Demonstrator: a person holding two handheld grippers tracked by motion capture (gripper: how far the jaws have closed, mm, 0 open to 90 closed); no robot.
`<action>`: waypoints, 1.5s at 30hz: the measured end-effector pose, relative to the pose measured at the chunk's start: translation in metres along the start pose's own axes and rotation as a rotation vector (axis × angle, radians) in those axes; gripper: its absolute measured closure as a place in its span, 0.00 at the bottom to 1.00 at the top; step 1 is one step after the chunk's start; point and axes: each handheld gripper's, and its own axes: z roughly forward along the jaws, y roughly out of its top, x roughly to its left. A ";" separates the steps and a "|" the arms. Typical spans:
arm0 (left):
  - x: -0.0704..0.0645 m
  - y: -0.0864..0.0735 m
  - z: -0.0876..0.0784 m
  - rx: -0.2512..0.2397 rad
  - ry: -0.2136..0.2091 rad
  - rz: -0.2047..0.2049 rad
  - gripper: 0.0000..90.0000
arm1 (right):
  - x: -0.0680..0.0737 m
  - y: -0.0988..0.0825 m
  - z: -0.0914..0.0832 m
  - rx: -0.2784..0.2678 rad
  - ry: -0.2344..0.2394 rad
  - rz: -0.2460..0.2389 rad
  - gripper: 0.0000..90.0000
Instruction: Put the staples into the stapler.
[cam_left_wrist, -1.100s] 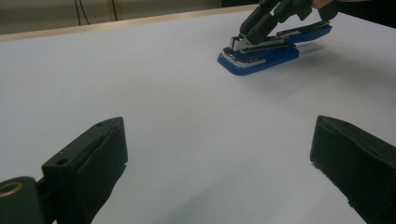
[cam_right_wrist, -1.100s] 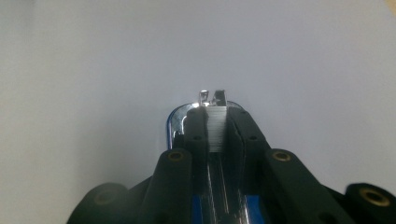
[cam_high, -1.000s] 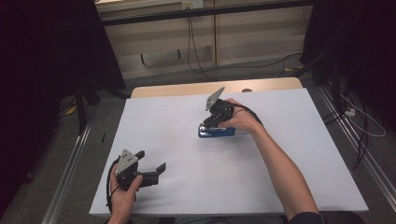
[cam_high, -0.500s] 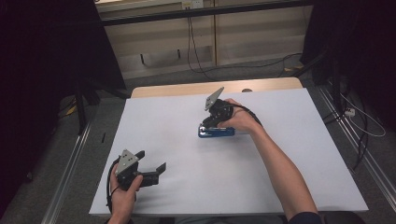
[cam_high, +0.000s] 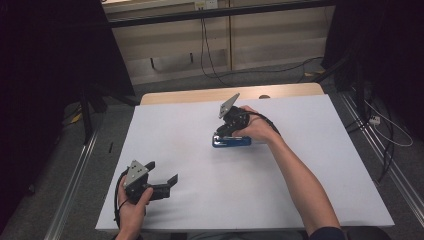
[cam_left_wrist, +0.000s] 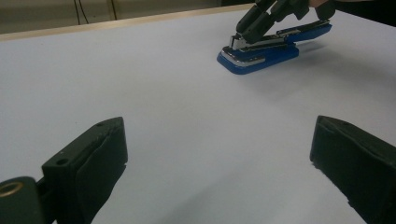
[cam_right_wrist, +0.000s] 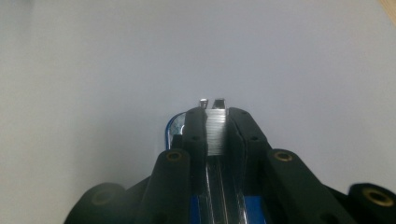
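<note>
A white table (cam_high: 300, 190) is being shown with little on it; a strip of bare wood (cam_high: 200, 95) is being left uncovered along its far edge, and dark cables (cam_high: 210, 55) are lying on the floor beyond. Nothing is being placed between the two grippers, so the surface between them is open.

A blue stapler (cam_high: 231, 142) is lying flat near the middle of the table, a little toward the far side, with its metal nose pointing to the left in the high view. In the left gripper view the stapler (cam_left_wrist: 261, 49) is being seen well ahead and to the right, with its base resting on the white surface.

The right gripper (cam_high: 226, 131) is being held down over the stapler's front end by a hand (cam_high: 257, 127) reaching in from the right. In the right gripper view its two black fingers (cam_right_wrist: 194, 133) are drawn close together, and a silvery strip of staples (cam_right_wrist: 215, 130) in the stapler's channel is being clamped between them; blue parts of the stapler (cam_right_wrist: 173, 127) are peeking out beside and below the fingers.

The left gripper (cam_high: 162, 182) is being held near the front left corner, well apart from the stapler. Its fingers (cam_left_wrist: 93, 158) are spread wide, and only bare table is lying between them.
</note>
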 end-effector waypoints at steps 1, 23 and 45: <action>0.000 0.000 0.000 0.000 0.000 0.000 0.05 | 0.000 0.000 0.000 0.000 0.000 0.000 0.86; 0.000 0.000 0.001 0.003 -0.003 -0.001 0.05 | 0.001 -0.005 -0.004 -0.058 -0.042 0.143 0.56; 0.003 0.001 0.000 -0.005 0.002 -0.017 0.05 | 0.008 -0.014 -0.012 -0.157 -0.233 0.318 0.07</action>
